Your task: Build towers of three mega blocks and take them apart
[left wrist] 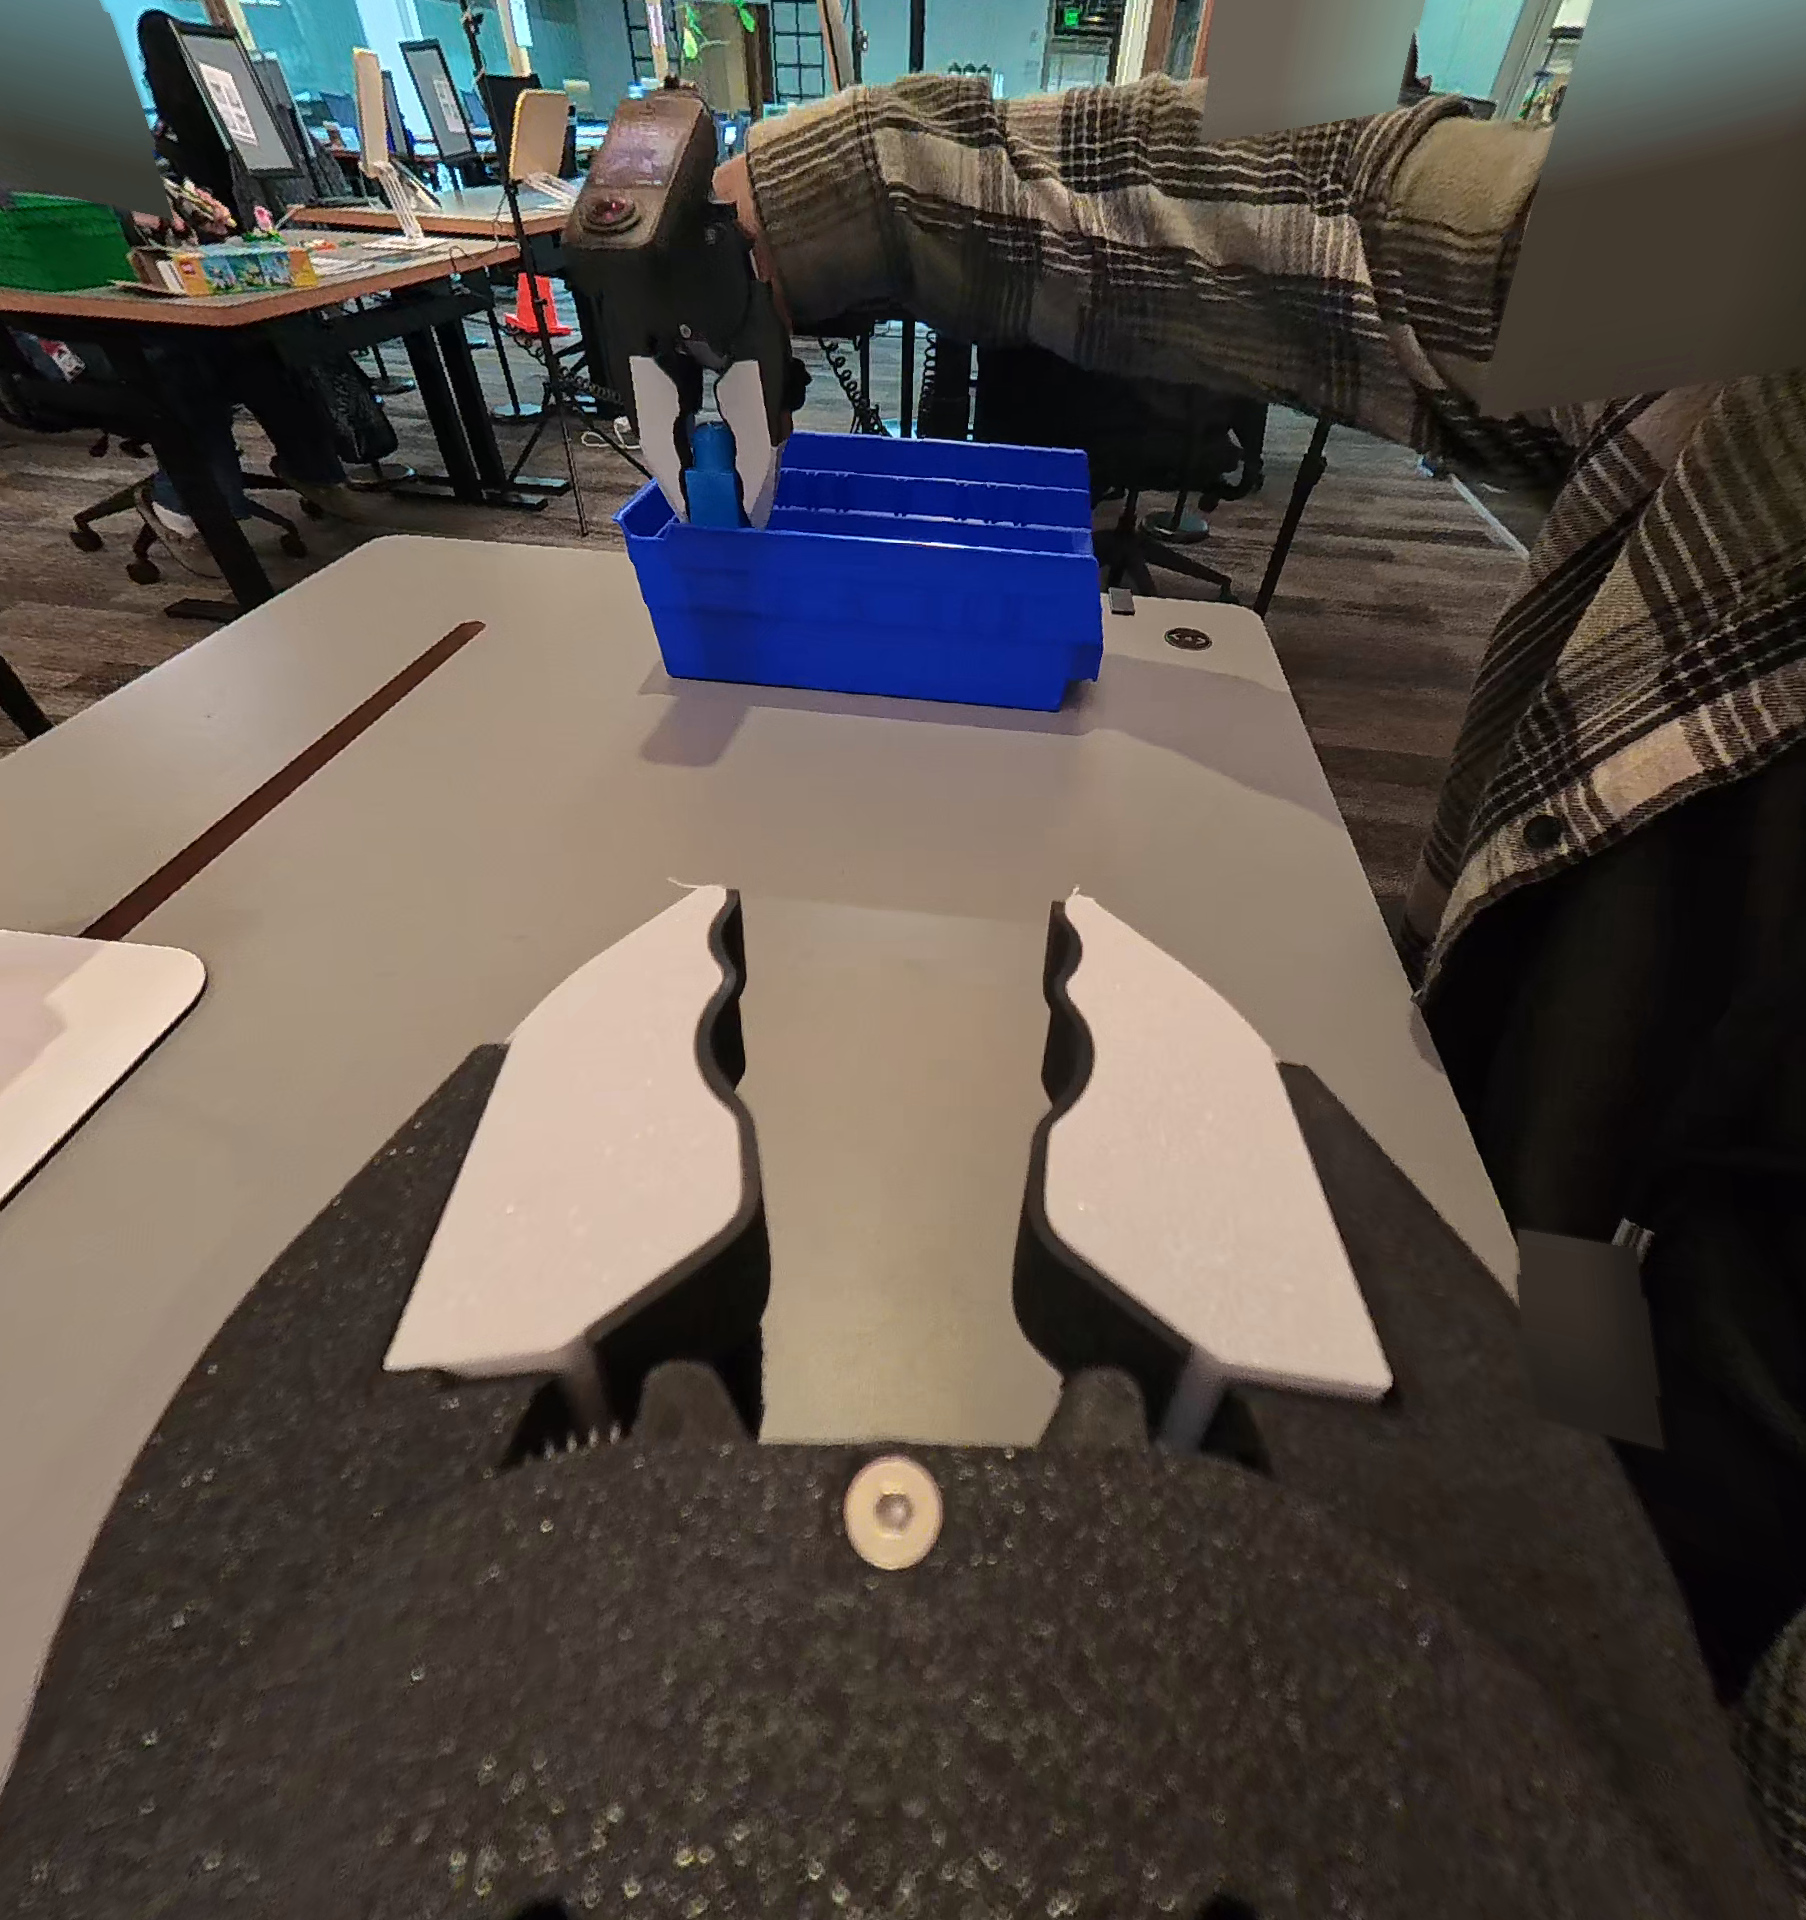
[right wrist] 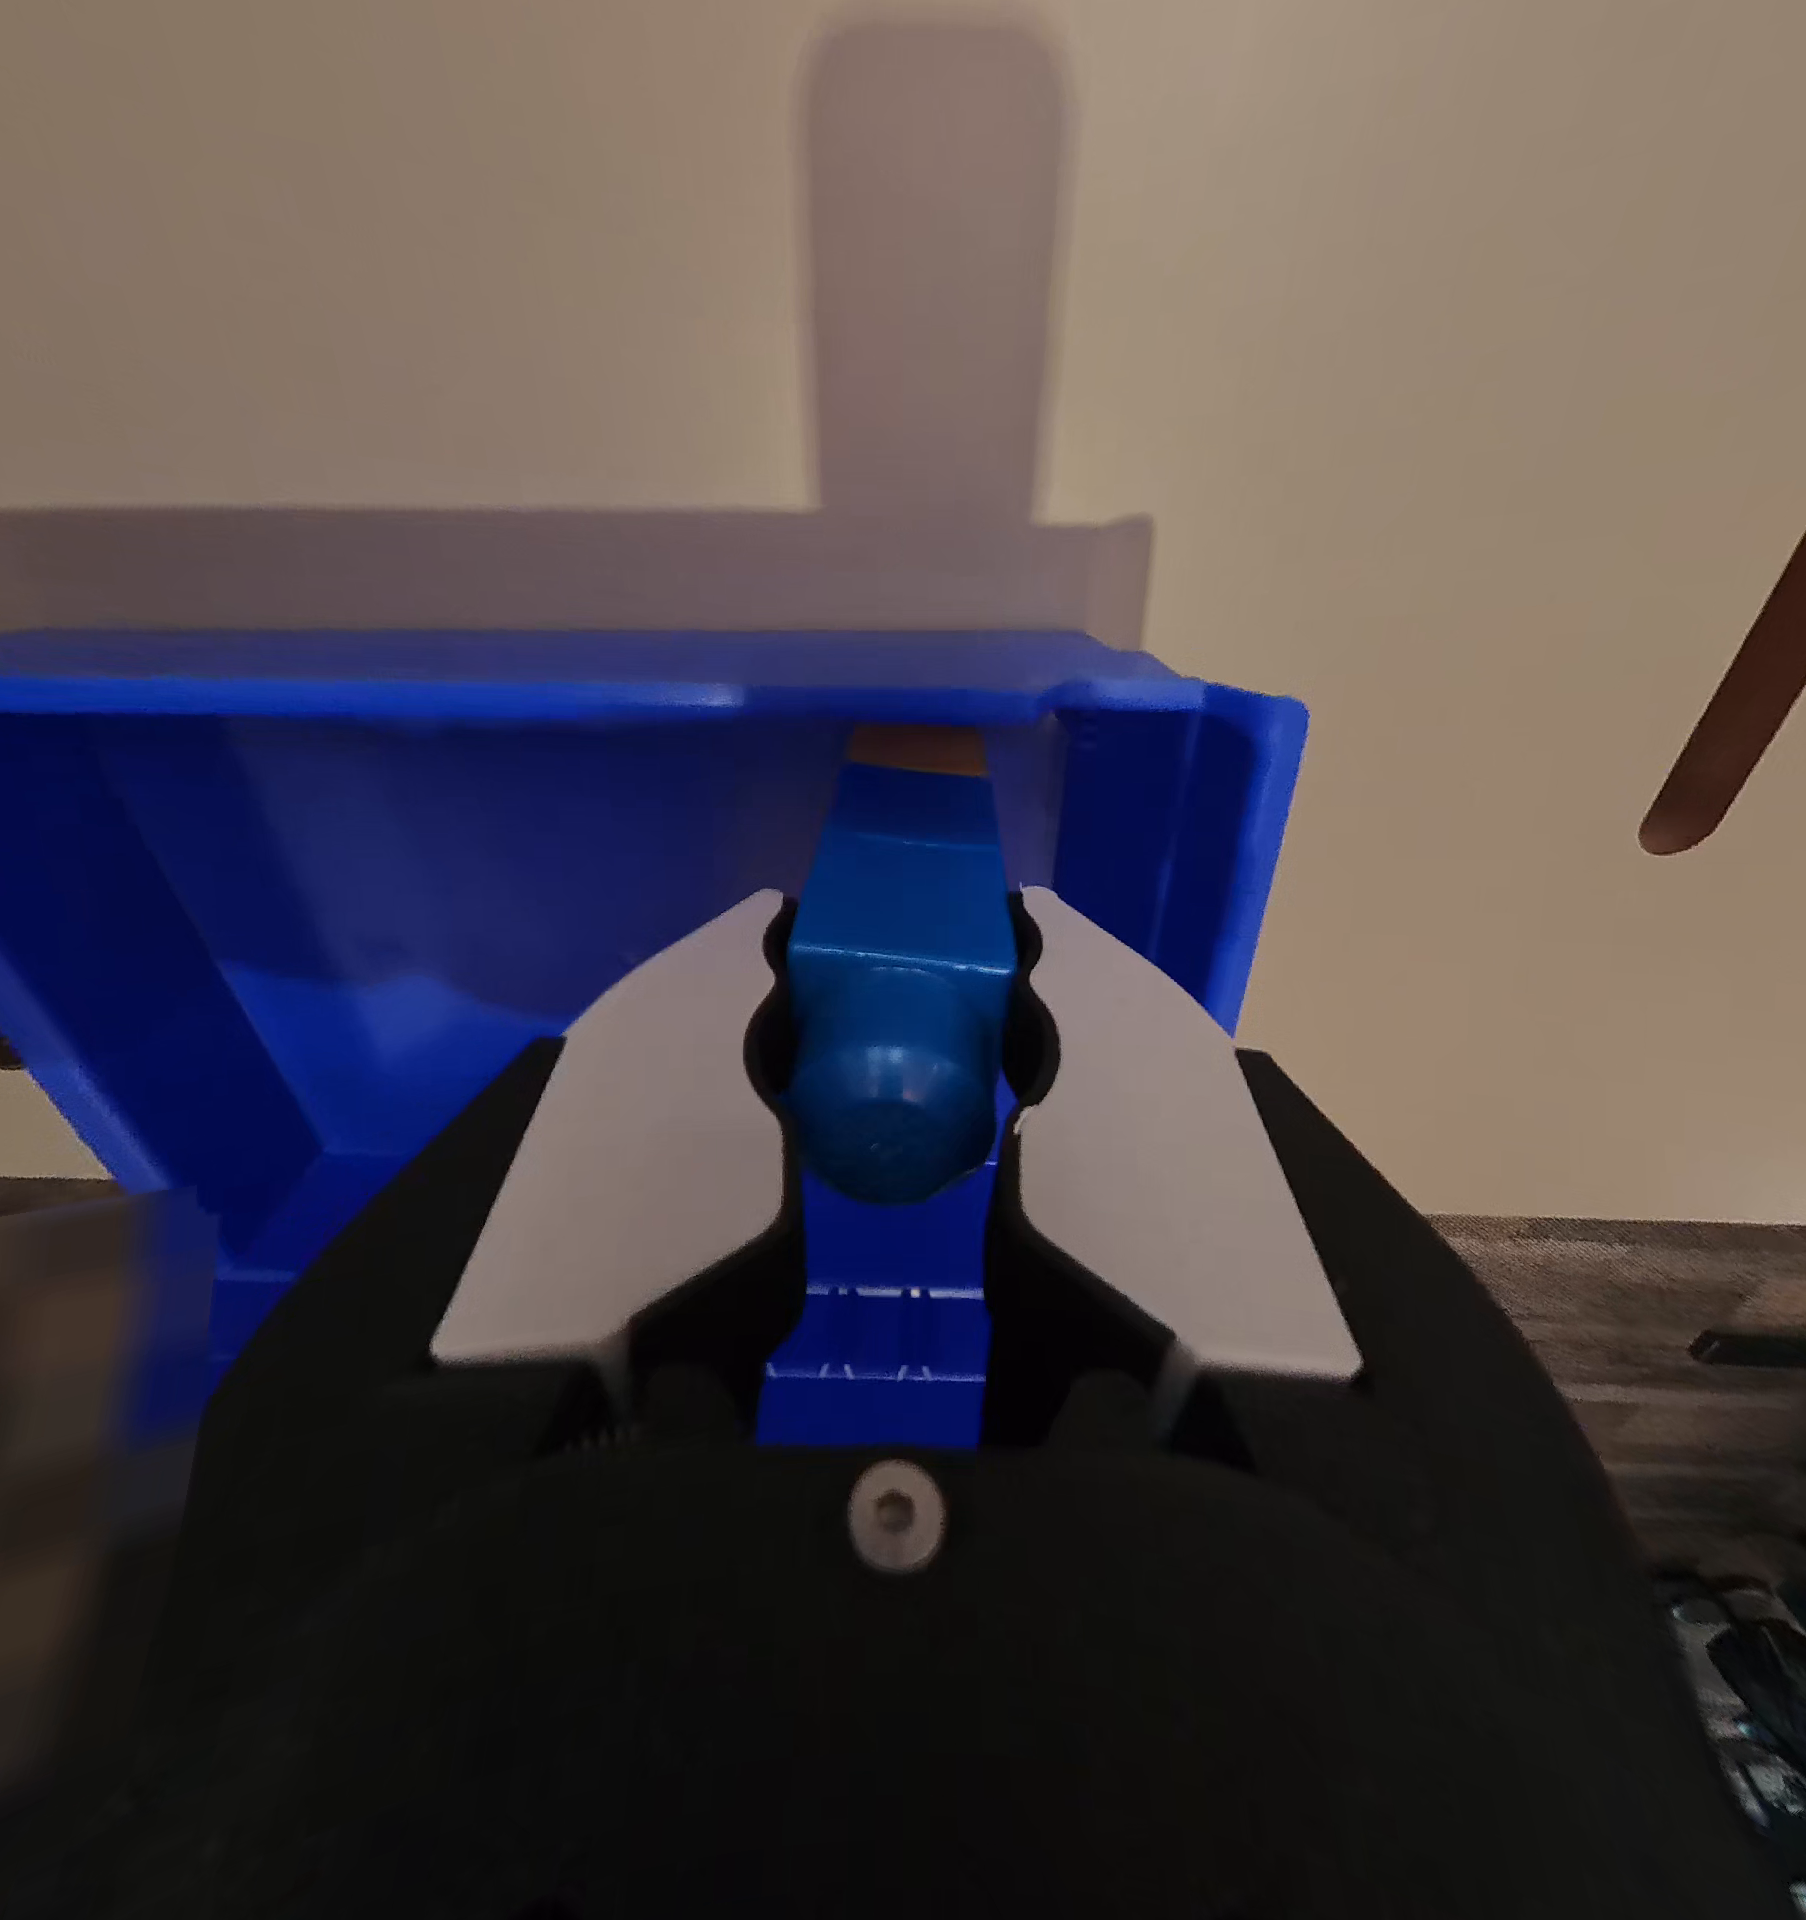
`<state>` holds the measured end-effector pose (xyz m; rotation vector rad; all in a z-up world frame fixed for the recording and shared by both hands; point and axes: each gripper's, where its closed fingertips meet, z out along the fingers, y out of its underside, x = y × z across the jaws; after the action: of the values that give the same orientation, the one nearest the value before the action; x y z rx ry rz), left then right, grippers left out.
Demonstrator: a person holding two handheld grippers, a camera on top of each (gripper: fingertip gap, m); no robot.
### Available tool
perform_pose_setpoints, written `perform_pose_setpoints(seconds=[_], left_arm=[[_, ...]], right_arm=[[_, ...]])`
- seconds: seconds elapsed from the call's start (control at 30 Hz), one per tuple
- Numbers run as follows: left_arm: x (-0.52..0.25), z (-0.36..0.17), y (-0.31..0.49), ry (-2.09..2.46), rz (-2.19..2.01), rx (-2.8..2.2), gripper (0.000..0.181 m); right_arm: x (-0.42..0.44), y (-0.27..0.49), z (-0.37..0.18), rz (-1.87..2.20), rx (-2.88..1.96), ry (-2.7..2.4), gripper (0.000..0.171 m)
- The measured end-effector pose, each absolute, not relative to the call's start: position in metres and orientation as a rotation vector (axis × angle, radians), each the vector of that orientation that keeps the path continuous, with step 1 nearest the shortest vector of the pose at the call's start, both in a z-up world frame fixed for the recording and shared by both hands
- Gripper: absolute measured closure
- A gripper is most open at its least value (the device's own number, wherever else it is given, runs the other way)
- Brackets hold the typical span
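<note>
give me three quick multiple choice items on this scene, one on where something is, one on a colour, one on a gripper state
1. Where is the right gripper?
A. over one end of the bin
B. flat on the white mat
C. under the table

2. What colour is the block that it holds?
A. red
B. blue
C. yellow

3. How is the left gripper?
A. shut on a block
B. open, holding nothing
C. shut on the bin's rim

Answers:
1 A, the left wrist view shows its fingers dipping at the bin's end.
2 B, the block between its fingers is blue in both views.
3 B, its fingers stand apart with only bare table between them.
</note>
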<state>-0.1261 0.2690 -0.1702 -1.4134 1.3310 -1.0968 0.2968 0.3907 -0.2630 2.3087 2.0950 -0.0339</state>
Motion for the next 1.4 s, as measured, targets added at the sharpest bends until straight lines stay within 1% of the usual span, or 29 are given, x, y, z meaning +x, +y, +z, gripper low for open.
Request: perform_pose_setpoints(seconds=[0.37,0.4,0.6,0.7,0.83,1.0,1.1,1.17,1.4], left_arm=[[-0.127,-0.175,0.271,1.331,-1.097,-1.428,0.126],[-0.127,-0.174,0.271,1.33,-1.098,-1.427,0.126],[-0.128,-0.174,0.272,1.329,-1.103,-1.425,0.124],[-0.13,-0.171,0.271,1.324,-1.103,-1.416,0.124],[-0.136,-0.169,0.269,1.317,-1.093,-1.406,0.121],[-0.148,-0.167,0.267,1.295,-1.095,-1.397,0.119],[-0.157,-0.168,0.266,1.286,-1.09,-1.395,0.119],[-0.164,-0.168,0.266,1.278,-1.086,-1.396,0.118],[-0.192,-0.165,0.27,1.22,-1.075,-1.384,0.117]], right_arm=[[0.298,0.396,-0.266,0.007,2.297,2.078,0.133],[0.298,0.396,-0.265,0.004,2.311,2.072,0.13],[0.299,0.391,-0.254,0.002,2.356,2.042,0.11],[0.301,0.391,-0.241,0.04,2.408,2.024,0.095],[0.297,0.393,-0.209,0.098,2.537,2.009,0.076],[0.274,0.396,-0.16,0.109,2.832,1.977,0.047],[0.259,0.392,-0.138,0.107,3.014,1.915,0.037],[0.248,0.387,-0.129,0.094,3.135,1.842,0.025],[0.199,0.358,-0.115,0.057,3.519,1.579,0.025]])
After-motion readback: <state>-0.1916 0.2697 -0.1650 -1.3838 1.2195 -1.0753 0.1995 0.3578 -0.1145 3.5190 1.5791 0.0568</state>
